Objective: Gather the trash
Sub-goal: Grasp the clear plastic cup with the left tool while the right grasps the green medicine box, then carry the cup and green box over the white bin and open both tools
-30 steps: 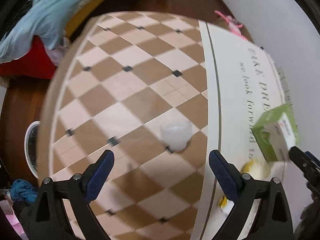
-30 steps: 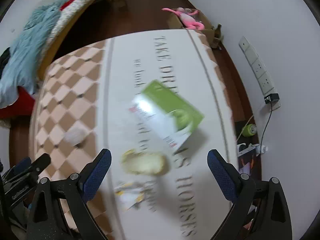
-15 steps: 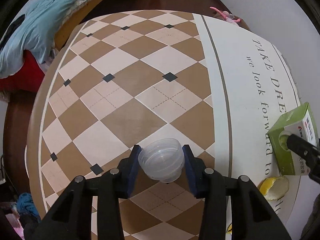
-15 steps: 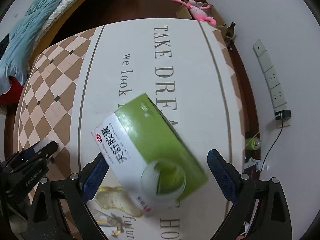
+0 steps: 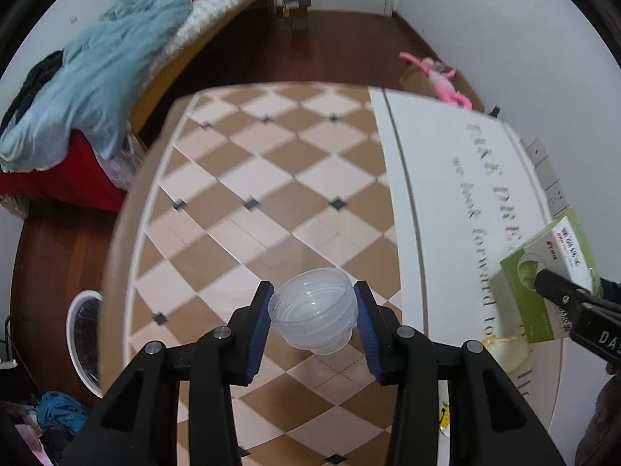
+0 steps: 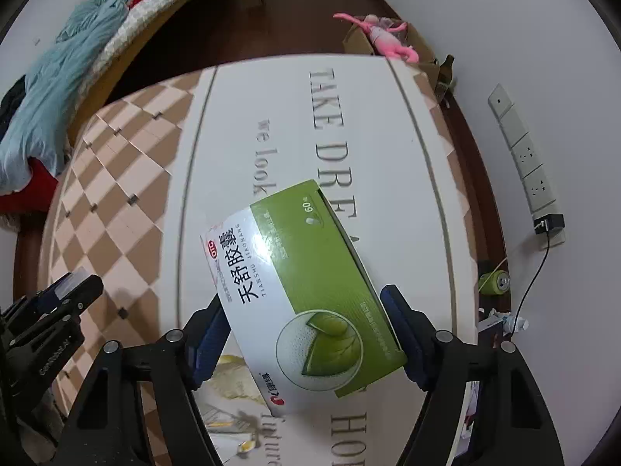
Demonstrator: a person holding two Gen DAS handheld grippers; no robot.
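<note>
My left gripper (image 5: 313, 299) is shut on a clear plastic cup (image 5: 310, 322) and holds it a little above the chequered tablecloth (image 5: 271, 209). A green and white medicine box (image 6: 302, 272) lies tilted between the fingers of my right gripper (image 6: 302, 303). Its jaws are closing, and both blue pads touch the box's long sides. In the left wrist view the box (image 5: 516, 283) shows at the right edge with a right finger across it. A yellow peel (image 6: 233, 376) and a small wrapper (image 6: 244, 444) lie on the white printed cloth below the box.
The table's left edge drops to a dark wood floor with a white round bin (image 5: 77, 334). A bed with a blue blanket (image 5: 89, 77) stands beyond. A pink toy on a cardboard box (image 6: 384, 39), a wall power strip (image 6: 528, 163) and a green can (image 6: 493, 281) lie to the right.
My left gripper shut on the clear cup and lifted it off the cloth. My right gripper came down over the medicine box and its jaws narrowed onto it.
</note>
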